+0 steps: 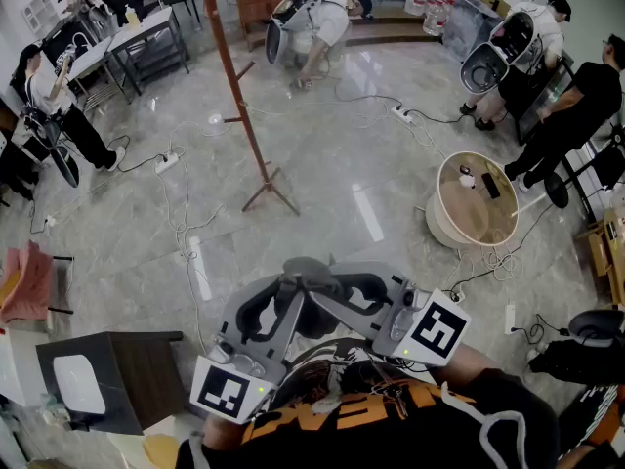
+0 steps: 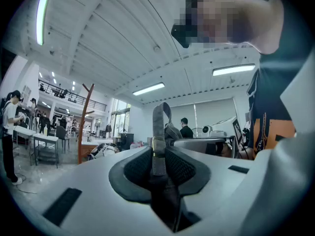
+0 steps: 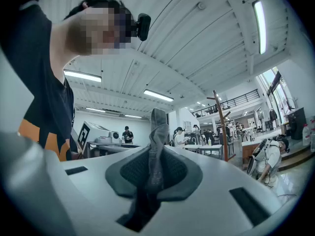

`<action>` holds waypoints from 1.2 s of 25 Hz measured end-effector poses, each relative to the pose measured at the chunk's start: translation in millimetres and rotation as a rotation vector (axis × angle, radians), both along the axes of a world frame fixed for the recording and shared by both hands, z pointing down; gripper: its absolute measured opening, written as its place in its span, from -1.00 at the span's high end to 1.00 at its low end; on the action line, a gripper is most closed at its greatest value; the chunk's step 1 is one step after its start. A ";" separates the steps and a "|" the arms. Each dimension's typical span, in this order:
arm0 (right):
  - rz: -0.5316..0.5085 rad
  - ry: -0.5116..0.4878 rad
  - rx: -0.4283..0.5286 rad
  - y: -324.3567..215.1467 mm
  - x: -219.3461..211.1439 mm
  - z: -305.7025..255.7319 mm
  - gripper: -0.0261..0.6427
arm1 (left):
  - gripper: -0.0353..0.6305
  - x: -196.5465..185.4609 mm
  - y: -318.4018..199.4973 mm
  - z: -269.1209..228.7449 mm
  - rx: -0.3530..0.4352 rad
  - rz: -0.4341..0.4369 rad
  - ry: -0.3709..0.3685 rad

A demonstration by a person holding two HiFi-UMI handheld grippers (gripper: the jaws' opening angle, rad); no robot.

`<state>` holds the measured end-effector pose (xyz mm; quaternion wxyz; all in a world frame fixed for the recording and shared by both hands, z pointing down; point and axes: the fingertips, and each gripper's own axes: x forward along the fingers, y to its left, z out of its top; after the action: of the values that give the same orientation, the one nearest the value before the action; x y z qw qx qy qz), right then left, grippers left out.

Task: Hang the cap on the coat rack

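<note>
I hold a grey cap close to my chest, stretched between both grippers and well above the floor. My left gripper is shut on the cap's back strap, which has a small metal buckle and stands up between the pads. My right gripper is shut on a fold of the cap's grey fabric. The brown wooden coat rack stands on the tiled floor some way ahead and slightly to the left. The coat rack also shows far off in the left gripper view, and the coat rack in the right gripper view.
A round low table with small items stands to the right, and a dark table is near my left side. Cables and power strips lie across the floor. Several people work near desks at the back and edges.
</note>
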<state>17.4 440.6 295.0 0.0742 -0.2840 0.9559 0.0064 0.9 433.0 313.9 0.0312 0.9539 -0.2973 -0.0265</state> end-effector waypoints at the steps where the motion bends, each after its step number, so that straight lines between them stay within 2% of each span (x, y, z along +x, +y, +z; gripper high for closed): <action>1: 0.000 0.000 -0.001 1.0 1.7 0.1 0.73 | 0.60 1.9 0.9 -0.3 0.002 0.000 0.000; 11: -0.018 -0.002 0.001 4.7 23.1 -1.2 0.73 | 0.60 23.7 4.4 -1.8 -0.001 -0.008 -0.003; 18: -0.062 -0.021 -0.041 4.0 46.0 1.2 0.72 | 0.60 47.2 4.0 0.0 -0.004 -0.018 -0.021; 30: -0.090 -0.011 -0.028 -13.2 68.9 1.6 0.72 | 0.60 69.2 -11.5 -0.3 0.021 -0.108 -0.066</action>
<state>86.2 427.4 296.6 0.0759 -0.2419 0.9673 -0.0119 70.1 421.5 313.7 0.0100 0.9371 -0.3488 0.0005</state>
